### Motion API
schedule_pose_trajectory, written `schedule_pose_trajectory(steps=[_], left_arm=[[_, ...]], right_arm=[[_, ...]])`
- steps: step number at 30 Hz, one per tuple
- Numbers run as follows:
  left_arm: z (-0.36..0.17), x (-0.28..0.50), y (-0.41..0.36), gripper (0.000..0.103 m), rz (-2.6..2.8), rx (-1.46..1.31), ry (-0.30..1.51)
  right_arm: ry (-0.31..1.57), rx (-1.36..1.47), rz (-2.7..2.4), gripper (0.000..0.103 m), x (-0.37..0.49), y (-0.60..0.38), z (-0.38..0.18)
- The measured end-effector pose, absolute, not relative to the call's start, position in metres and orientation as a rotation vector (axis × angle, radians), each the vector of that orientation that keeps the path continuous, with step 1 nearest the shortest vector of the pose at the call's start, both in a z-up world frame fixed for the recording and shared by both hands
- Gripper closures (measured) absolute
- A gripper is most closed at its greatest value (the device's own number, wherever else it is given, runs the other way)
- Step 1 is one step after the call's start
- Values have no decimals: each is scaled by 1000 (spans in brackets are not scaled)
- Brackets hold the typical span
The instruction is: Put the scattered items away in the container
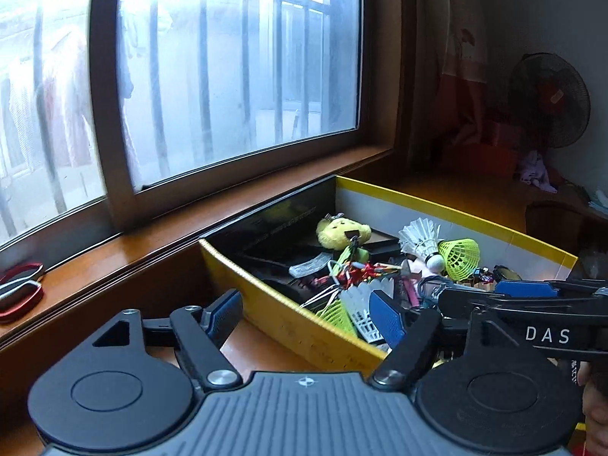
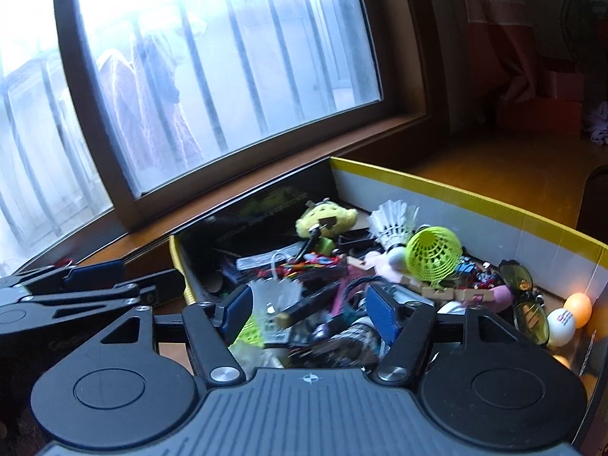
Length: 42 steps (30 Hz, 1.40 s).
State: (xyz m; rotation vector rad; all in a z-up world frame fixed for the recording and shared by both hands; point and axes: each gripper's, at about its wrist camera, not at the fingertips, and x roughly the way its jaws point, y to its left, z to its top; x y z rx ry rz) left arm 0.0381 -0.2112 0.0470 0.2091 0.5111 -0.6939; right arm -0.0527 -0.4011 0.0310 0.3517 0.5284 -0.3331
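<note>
Both grippers hang with their fingers spread and nothing between them at the near edge of the yellow-rimmed box point(image 2: 467, 194), which sits on the wooden surface point(image 1: 266, 338) hard against the window sill point(image 1: 159, 235). The left gripper point(image 1: 307, 313) straddles the box's near-left wall, while the right gripper point(image 2: 309, 309) is poised above the jumble inside. The container looks nearly full: a yellow plush toy point(image 2: 326, 218) lies toward the far-left corner, a white feather shuttlecock point(image 2: 391, 224) and a green plastic shuttlecock point(image 2: 433, 252) near the far wall, and glasses point(image 2: 526, 300) and ping-pong balls point(image 2: 561, 326) at the right end. The box's long axis runs from its left corner by the sill out to the right. The task appears to be between placements; the one stray in view is a pair of red-handled scissors point(image 1: 19, 290) (far left, by the sill), and fetching it would probably fall to the left gripper.
</note>
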Motion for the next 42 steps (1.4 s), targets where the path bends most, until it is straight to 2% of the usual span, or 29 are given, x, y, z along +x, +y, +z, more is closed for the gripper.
schedule_pose_trajectory(steps=[8, 17, 31, 34, 42], left_arm=[[41, 27, -139, 20, -614, 190, 567], [33, 18, -96, 17, -611, 203, 606], [19, 18, -81, 8, -634, 242, 638], [16, 16, -81, 4, -641, 249, 644], [-1, 9, -82, 2, -665, 267, 672]], right_arm=[[560, 352, -298, 28, -62, -342, 33], [597, 346, -282, 25, -71, -288, 29], [701, 478, -401, 23, -80, -268, 5], [715, 491, -421, 23, -81, -265, 2], [751, 511, -492, 17, -84, -265, -5]])
